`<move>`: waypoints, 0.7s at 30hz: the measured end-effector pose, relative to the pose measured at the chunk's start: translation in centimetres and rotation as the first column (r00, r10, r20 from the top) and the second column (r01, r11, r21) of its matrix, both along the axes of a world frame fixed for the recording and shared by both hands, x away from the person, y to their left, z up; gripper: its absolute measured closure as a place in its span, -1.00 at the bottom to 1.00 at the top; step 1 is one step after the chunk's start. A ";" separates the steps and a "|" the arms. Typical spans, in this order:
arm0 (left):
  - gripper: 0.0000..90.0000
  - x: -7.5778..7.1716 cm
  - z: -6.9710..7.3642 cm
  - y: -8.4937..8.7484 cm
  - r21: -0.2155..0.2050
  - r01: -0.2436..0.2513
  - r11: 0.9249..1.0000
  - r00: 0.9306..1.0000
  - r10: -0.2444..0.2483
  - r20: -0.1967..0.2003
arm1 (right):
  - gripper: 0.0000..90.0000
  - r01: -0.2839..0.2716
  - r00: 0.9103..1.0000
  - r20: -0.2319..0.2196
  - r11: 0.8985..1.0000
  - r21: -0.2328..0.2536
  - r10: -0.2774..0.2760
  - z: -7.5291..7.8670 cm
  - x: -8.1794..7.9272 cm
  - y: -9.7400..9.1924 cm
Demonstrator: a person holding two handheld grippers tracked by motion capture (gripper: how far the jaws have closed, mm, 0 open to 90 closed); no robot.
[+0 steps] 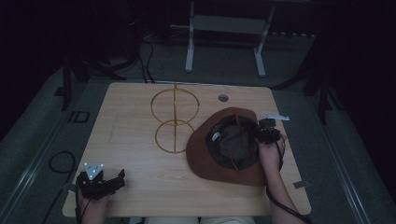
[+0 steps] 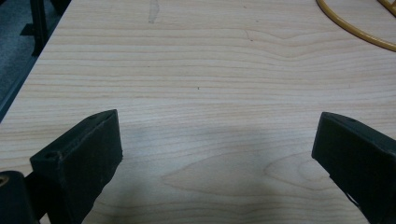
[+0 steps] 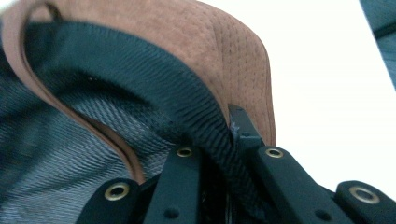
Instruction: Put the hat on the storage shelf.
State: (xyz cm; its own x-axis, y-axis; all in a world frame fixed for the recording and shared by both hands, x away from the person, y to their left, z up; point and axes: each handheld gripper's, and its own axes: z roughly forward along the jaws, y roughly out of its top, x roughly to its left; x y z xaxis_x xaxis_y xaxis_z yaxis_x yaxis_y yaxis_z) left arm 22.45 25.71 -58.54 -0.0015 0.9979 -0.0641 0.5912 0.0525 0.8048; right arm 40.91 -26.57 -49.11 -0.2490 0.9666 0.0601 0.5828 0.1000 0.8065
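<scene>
Lying upside down on the counter (image 1: 135, 116), crown opening upward, the brown hat (image 1: 210, 161) is the landmark for all positions below. Its brim reaches close to the counter's right edge and ends short of the near edge, with a strip of bare wood between. Just left of the hat, nearly touching its brim, a yellow wire frame (image 1: 174, 120) of two rings joined by a straight rod lies flat. Beyond the hat, near the far edge, a small round grommet hole (image 1: 223, 98) is set into the wood. Left of the hat and frame, the counter is open bare wood out to its left edge.

Right gripper (image 1: 266, 133): at the hat's right side, on the inner rim. In the right gripper view the jaws are closed tight on the hat's black ribbed sweatband (image 3: 187, 109) and the brown brim behind it, one jaw inside the crown and one outside. A thin brown strap (image 3: 70, 100) curves across the black lining beside the grip.

Left gripper (image 1: 114, 181): well left of the hat, near the counter's near-left corner. Jaws stand wide apart with nothing between them; the left gripper view shows only wood grain in the gap, and an arc of the frame at upper right.

No legible writing or brand marks on the hat; a small pale tag inside the crown is too small to read.
</scene>
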 end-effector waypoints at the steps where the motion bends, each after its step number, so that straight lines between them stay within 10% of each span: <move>1: -0.95 0.0 0.0 -0.1 0.000 0.004 1.000 1.000 -0.004 -0.006 | 0.87 -0.006 1.000 0.019 1.000 0.023 0.006 0.7 -0.3 -0.2; 14: -0.89 0.2 0.9 -3.2 0.004 0.170 0.985 0.985 -0.170 -0.034 | 0.87 -0.069 0.989 0.138 0.983 0.170 0.045 5.9 -3.7 -2.6; 21: -0.86 0.1 2.0 -6.9 0.001 0.327 0.945 0.945 -0.327 -0.019 | 0.87 -0.072 0.985 0.166 0.986 0.153 0.046 6.8 -5.0 -3.2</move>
State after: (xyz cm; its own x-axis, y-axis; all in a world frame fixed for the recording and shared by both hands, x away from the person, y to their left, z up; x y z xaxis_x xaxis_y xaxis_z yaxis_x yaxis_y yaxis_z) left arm 22.53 18.85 -56.53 0.3238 0.9440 -0.0627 0.5900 -0.1497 0.7934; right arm 35.89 -29.82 -42.30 -0.3244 0.9314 0.1652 0.4410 -0.0056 0.8975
